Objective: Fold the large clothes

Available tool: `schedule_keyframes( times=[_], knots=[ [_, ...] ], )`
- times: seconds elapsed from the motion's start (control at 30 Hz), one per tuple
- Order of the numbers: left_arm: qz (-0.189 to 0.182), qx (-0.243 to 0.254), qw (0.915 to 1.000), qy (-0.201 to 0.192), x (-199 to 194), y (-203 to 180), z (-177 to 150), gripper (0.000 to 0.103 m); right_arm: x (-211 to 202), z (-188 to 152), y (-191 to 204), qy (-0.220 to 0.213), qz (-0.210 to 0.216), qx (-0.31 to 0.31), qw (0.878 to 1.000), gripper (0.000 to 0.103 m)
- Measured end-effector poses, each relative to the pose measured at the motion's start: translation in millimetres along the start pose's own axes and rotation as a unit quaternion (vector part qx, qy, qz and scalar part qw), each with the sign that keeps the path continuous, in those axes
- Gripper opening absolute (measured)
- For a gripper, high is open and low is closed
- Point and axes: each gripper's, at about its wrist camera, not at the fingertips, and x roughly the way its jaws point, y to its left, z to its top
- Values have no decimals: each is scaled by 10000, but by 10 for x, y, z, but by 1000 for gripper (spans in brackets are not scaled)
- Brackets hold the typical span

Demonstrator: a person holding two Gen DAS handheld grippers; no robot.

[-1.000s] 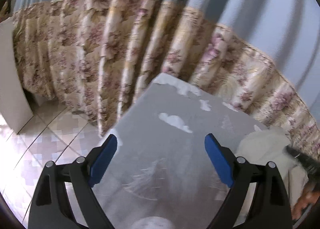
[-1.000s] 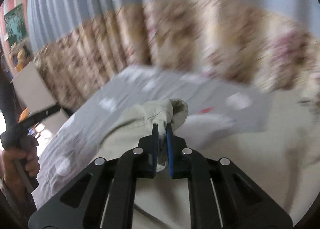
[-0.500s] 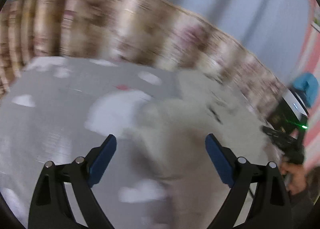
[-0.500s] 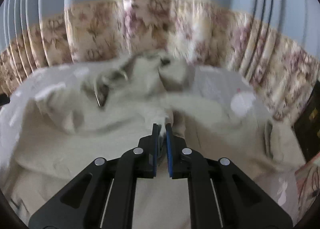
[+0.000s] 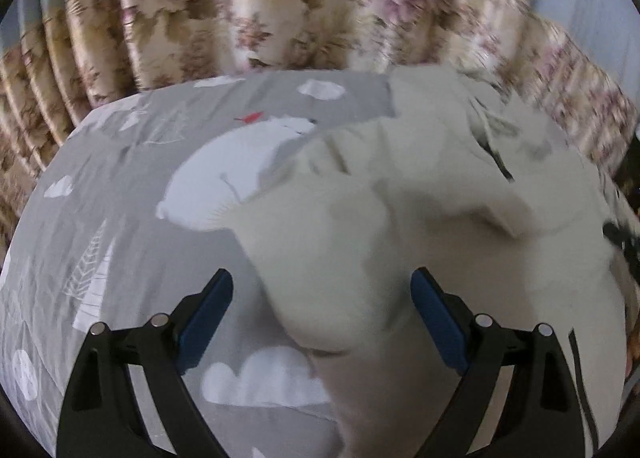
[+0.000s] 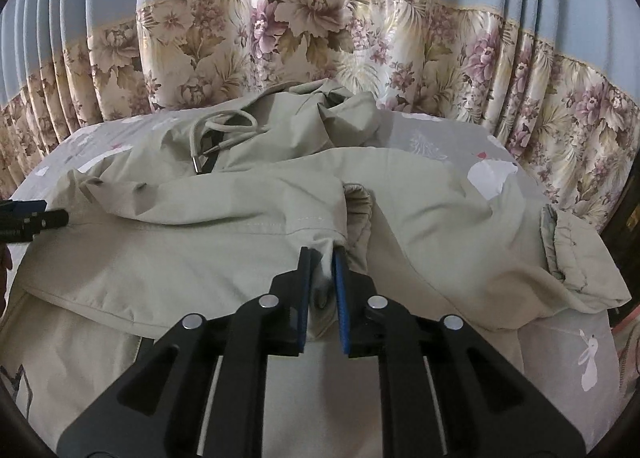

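While the right gripper (image 6: 321,258) pinched a bunched fold of the pale jacket (image 6: 224,258) between nearly closed jaws, the left gripper (image 5: 322,294) hung with its jaws spread wide over a rounded edge of the same garment, its blue pads (image 5: 208,310) touching nothing. The right jaws had just parted slightly, yet cloth was visibly caught between them. The jacket lay spread over a grey printed bedsheet (image 5: 120,185), one sleeve folded across the body, its elastic cuff (image 6: 358,203) just beyond the right fingertips; a second cuff (image 6: 560,246) rested near the right edge of the bed, and the hood with its drawstring (image 6: 218,137) lay crumpled at the far side, near the flowered curtain (image 6: 320,41).

Several faults appeared possible from this position. Because the pinch held only a small tuck near the cuff, any loosening under tension would probably let the sleeve slip out and spring back, undoing the fold. Because the fabric looked light and slippery, a sideways drag would likely pull the lower layers along and wrinkle them. If the left gripper closed where it hovered, it might gather the sheet with the jacket, since the garment's edge lay directly on the sheet there. The loose drawstring could also be trapped inside a later fold. Blur in the left view left the exact edge beneath that gripper uncertain.
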Motion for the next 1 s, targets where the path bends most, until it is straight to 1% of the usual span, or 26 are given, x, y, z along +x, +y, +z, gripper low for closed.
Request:
schedule_keyframes(
  times=[0.1, 0.13, 0.17, 0.2, 0.23, 0.27, 0.3, 0.33, 0.37, 0.4, 0.47, 0.5, 0.53, 0.63, 0.7, 0.73, 0.77, 0.8, 0.83, 0.87, 0.93, 0.97, 1.0],
  knots=[
    [-241, -130, 9994, 197, 142, 43, 41, 91, 11, 10, 2, 30, 16, 15, 10000, 15],
    [-297, -92, 9992, 251, 186, 27, 53, 86, 19, 15, 7, 51, 21, 4, 10000, 17],
    [-346, -39, 9990, 270, 219, 11, 70, 73, 27, 21, 17, 78, 27, -17, 10000, 20],
    [-290, 33, 9993, 229, 195, -23, 67, 58, 27, 28, 28, 83, 44, -38, 9999, 24],
    [-283, 125, 9994, 169, 182, -29, 89, 49, 24, 33, 32, 87, 67, -38, 9999, 35],
    [-288, 180, 9993, 140, 163, -40, 94, 36, 16, 43, 33, 91, 116, 1, 9999, 52],
    [-274, 221, 9993, 80, 141, -23, 110, 26, 14, 62, 27, 113, 175, 73, 9998, 60],
    [-240, 245, 9994, 41, 139, -7, 129, 22, 15, 74, 31, 129, 220, 105, 9996, 66],
    [-182, 282, 9994, -5, 127, 38, 158, 16, 22, 106, 54, 168, 321, 123, 9993, 65],
    [-172, 294, 9994, -15, 123, 112, 194, 12, 37, 133, 85, 211, 386, 97, 9990, 65],
    [-121, 302, 9995, -36, 134, 237, 261, 11, 107, 212, 195, 304, 455, -87, 9985, 65],
    [-81, 387, 9992, -41, 140, 288, 295, 10, 144, 246, 238, 336, 458, -153, 9983, 65],
    [-71, 497, 9987, -54, 141, 308, 317, 10, 209, 308, 295, 413, 477, -182, 9978, 65],
    [95, 861, 9962, -130, 120, 355, 376, 10, 336, 446, 377, 446, 679, -59, 9967, 66],
    [41, 821, 9965, -132, 123, 425, 409, 10, 468, 494, 420, 537, 836, 65, 9950, 65],
    [13, 753, 9971, -117, 131, 463, 423, 10, 535, 500, 422, 650, 911, 144, 9936, 58],
    [-56, 635, 9979, -98, 146, 499, 422, 10, 611, 491, 449, 785, 1013, 225, 9915, 43],
    [-68, 600, 9981, -78, 161, 501, 401, 10, 633, 471, 505, 812, 996, 136, 9916, 41],
    [-44, 618, 9981, -61, 173, 486, 376, 11, 618, 452, 552, 743, 899, 12, 9932, 38],
    [-105, 570, 9983, -46, 166, 497, 335, 13, 599, 431, 588, 691, 817, -92, 9942, 38],
    [-307, 319, 9990, -7, 120, 573, 298, 27, 563, 390, 604, 652, 776, -175, 9947, 39],
    [-432, 86, 9990, -69, 53, 647, 279, 49, 539, 372, 593, 655, 788, -195, 9945, 41],
    [-505, -167, 9985, -147, -12, 719, 262, 83, 517, 357, 576, 642, 808, -189, 9945, 42]
  ],
)
